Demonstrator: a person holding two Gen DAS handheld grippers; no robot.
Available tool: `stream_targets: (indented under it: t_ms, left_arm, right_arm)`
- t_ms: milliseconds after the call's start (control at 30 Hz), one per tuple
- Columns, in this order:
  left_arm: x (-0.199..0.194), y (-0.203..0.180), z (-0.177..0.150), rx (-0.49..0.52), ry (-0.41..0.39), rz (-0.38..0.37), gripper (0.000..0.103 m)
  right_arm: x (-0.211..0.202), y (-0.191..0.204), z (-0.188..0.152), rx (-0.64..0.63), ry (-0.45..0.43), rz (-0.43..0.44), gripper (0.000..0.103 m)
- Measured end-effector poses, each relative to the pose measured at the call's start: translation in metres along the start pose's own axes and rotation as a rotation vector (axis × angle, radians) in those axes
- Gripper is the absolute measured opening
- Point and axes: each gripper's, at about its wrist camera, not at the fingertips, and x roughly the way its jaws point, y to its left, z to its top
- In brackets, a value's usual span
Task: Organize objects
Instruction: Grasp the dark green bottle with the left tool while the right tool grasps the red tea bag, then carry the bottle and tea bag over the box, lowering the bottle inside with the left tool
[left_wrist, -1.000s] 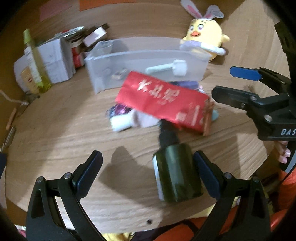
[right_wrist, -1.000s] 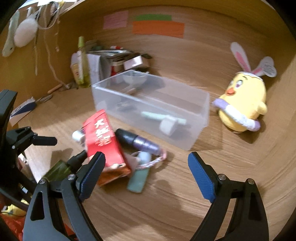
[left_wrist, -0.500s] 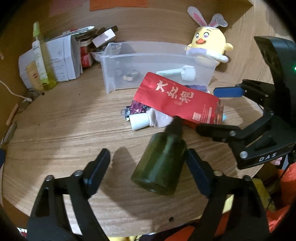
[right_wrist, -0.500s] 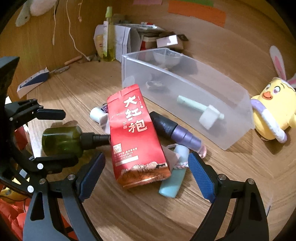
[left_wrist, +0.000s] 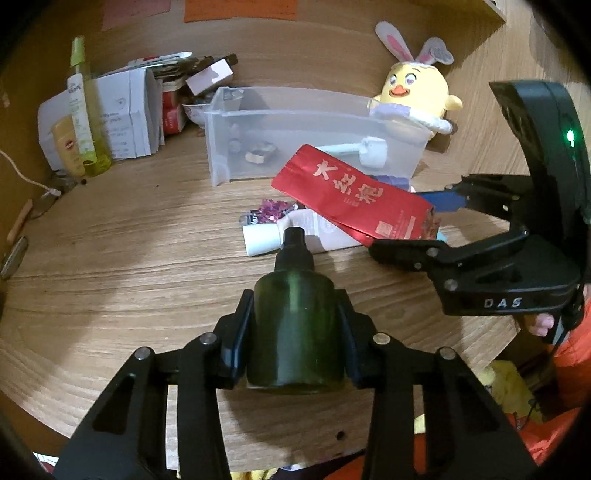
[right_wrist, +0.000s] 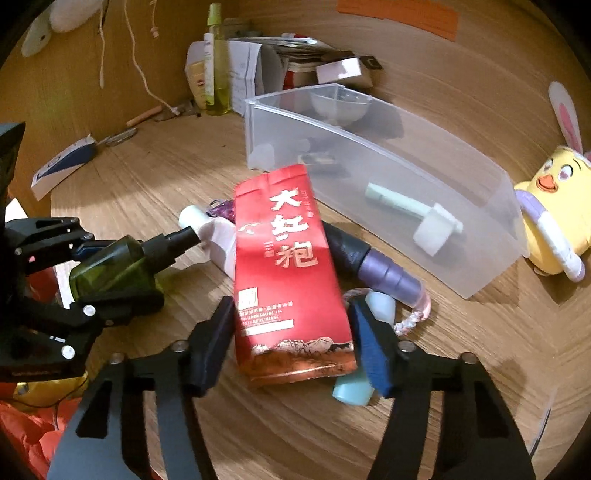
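- My left gripper has just been closing; both pads now press the sides of the green bottle, which lies on the wooden table near its front edge.
- The bottle's long axis runs along the fingers, black pump neck pointing away from me toward the white tube.
- My right gripper has also just been closing. Its jaws flank the lower end of the red packet; the blue pad is at the packet's edge, but I cannot tell whether the black pad touches.
- The packet lies flat across a pile of items, its long axis pointing toward the clear bin, sealed top end nearest the bin wall.
- A purple cylinder and a teal tube lie partly under the packet.
- A yellow plush chick sits behind the bin's far end.
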Motion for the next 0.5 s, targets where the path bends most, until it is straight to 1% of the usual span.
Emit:
stream_targets:
  t_ms: [100,233,333,500]
  left_arm:
    - [-0.005,0.001,0.003,-0.002,-0.017,0.009,0.041]
    - [-0.011,0.005,0.011,-0.01,-0.039,0.02,0.041]
    - [-0.015,0.008,0.016,-0.026,-0.054,0.02,0.041]
    - [-0.022,0.01,0.028,-0.041,-0.089,0.02,0.041]
  right_arm:
    - [-0.003,0.002,0.0,-0.004,-0.021,-0.011,0.056]
    - [-0.016,0.0,0.003,0.01,-0.073,-0.001,0.054]
    - [-0.026,-0.005,0.006,0.037,-0.107,-0.005,0.054]
    - [-0.044,-0.012,0.008,0.083,-0.158,0.021,0.054]
